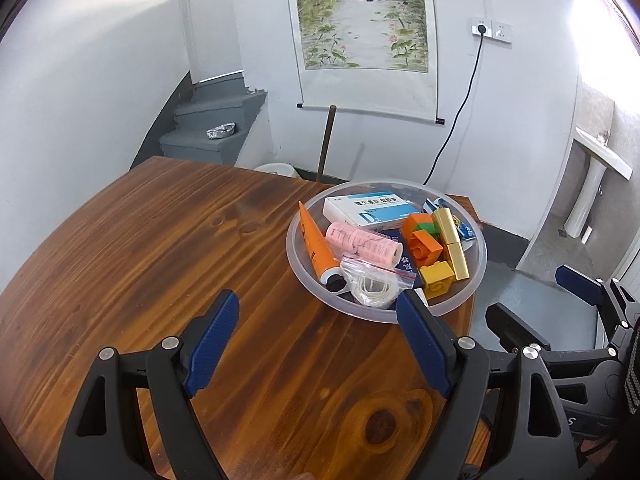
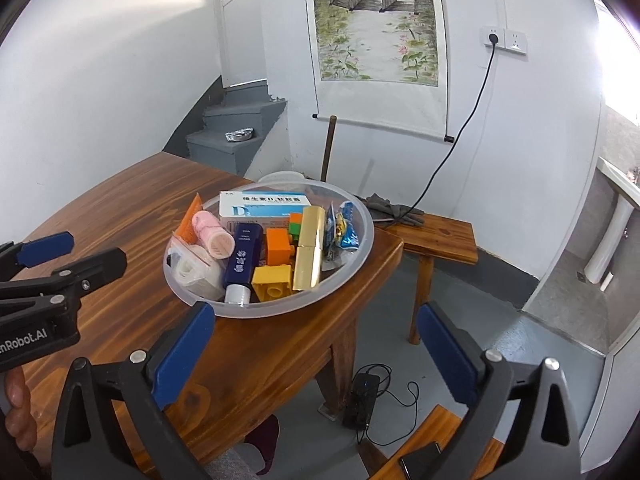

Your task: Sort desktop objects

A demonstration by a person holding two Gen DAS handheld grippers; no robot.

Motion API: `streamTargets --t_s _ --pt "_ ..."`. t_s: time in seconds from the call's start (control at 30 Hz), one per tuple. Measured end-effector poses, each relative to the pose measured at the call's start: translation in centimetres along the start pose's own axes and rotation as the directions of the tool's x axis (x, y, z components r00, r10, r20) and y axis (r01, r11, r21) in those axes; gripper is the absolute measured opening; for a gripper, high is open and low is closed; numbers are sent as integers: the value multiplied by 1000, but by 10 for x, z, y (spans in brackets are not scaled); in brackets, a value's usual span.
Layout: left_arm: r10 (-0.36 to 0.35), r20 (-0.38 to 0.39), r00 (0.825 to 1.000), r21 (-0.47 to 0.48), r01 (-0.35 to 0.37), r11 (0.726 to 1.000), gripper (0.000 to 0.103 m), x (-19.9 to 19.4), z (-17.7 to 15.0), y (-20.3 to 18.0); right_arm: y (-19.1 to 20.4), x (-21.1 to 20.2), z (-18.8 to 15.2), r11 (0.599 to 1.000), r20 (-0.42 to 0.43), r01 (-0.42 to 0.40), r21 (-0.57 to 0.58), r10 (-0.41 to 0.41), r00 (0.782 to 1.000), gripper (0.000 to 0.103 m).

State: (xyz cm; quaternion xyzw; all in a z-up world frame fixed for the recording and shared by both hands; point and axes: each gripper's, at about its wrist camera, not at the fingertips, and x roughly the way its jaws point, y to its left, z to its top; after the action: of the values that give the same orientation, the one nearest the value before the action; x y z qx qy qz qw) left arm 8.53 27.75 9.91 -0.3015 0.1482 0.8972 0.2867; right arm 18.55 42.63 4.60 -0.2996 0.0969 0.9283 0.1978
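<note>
Hovering grippers: the left gripper (image 1: pixel 318 322) hangs over bare wood just short of the bowl, jaws spread wide and holding nothing; the right gripper (image 2: pixel 316 334) hangs past the table's corner, jaws likewise apart and empty.
Table: the wooden table (image 1: pixel 160 240) is dark-stained, glossy, knotted plank, with no loose item showing on the part in view.
Bowl: the clear plastic bowl (image 1: pixel 478 276) is round, shallow and translucent, sitting near the table's right edge.
Contents, near side: a zip bag (image 1: pixel 374 286) of pale coiled cord, soft and crinkly; a yellow brick (image 1: pixel 438 278), hard and studded; a navy tube (image 2: pixel 242 260) with a white cap.
Contents, middle: an orange tube (image 1: pixel 316 244), tapered; a pink roll (image 1: pixel 362 244), papery; orange bricks (image 1: pixel 426 242); a gold box (image 1: pixel 454 242), long and mirror-bright.
Contents, far side: a medicine carton (image 1: pixel 370 208), flat card; a blue foil wrapper (image 2: pixel 344 228).
Stage: everything lies gathered in the bowl, which fits either a finished gathering or a heap waiting to be taken out.
Next move: cannot be settled from this scene alone.
</note>
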Motion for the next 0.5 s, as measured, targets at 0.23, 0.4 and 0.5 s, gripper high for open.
streamTargets --t_s 0.23,0.4,0.5 --pt "-11 15 1000 36 10 999 84 -3 0 -5 -7 7 -3 1000 -27 14 18 -14 1000 102" --pt "-36 15 999 26 35 999 84 2 -2 -4 -7 11 -6 1000 -39 7 17 -7 999 102" --pt "-32 7 999 31 32 999 84 5 -2 -3 -8 12 -7 1000 -43 3 16 -3 999 102"
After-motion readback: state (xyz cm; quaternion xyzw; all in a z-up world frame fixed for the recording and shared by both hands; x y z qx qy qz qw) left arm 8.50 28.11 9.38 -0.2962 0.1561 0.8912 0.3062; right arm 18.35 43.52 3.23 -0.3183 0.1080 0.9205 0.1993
